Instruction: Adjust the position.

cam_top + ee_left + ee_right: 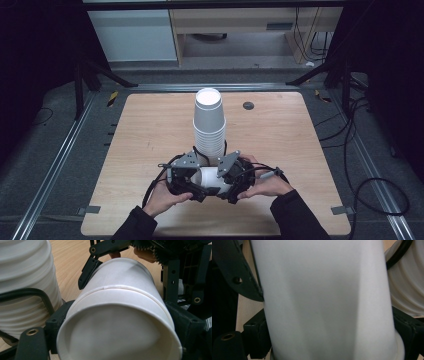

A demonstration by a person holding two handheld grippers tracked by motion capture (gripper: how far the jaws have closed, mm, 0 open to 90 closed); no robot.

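Observation:
A white paper cup lies on its side just above the table's near middle, held between both grippers. My left gripper is shut on one end and my right gripper on the other. In the left gripper view the cup shows a thin seam line around its wall, like two nested cups, and the right gripper's fingers clasp its far part. In the right gripper view the cup's wall is very close. A tall upside-down stack of white cups stands right behind the grippers.
The wooden table has a small dark round plug near its far edge. Black frame legs and cables lie on the floor to the sides. The cup stack is very close to the left gripper.

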